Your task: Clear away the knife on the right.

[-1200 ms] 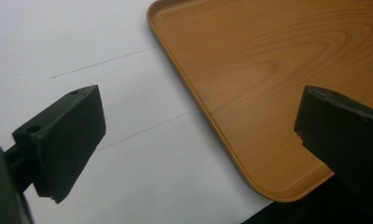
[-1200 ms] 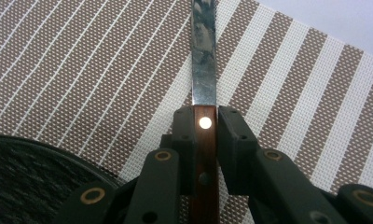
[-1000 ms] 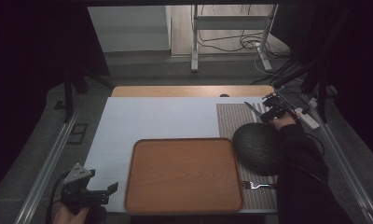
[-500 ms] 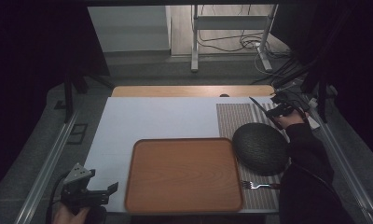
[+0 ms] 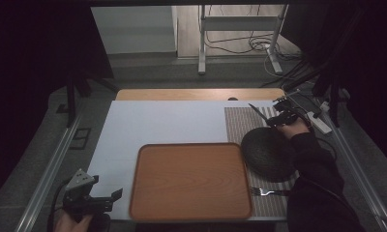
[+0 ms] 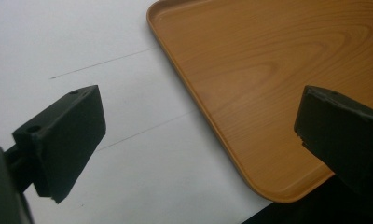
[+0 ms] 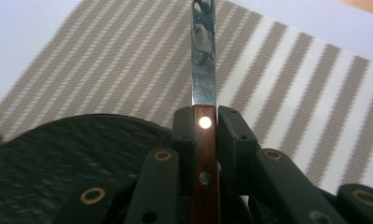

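Since a moment ago our right hand-held gripper (image 5: 280, 117) has lifted the knife (image 7: 203, 70) up a little. Its jaws pinch the brown handle, and the blade points out over the striped mat (image 7: 287, 79), just past the dark round plate (image 5: 266, 152). Our left hand-held gripper (image 5: 92, 198) stays wide and holds nothing, by the wooden tray (image 6: 278, 79). We see no words to read.

Glossy metal blade, polished wood handle on the knife (image 7: 203, 70); woven striped cloth placemat (image 7: 287, 79); matt, rough-textured dark plate (image 7: 58, 163); smooth grained wood tray (image 6: 278, 70); matt black plastic left claw (image 6: 198, 135).
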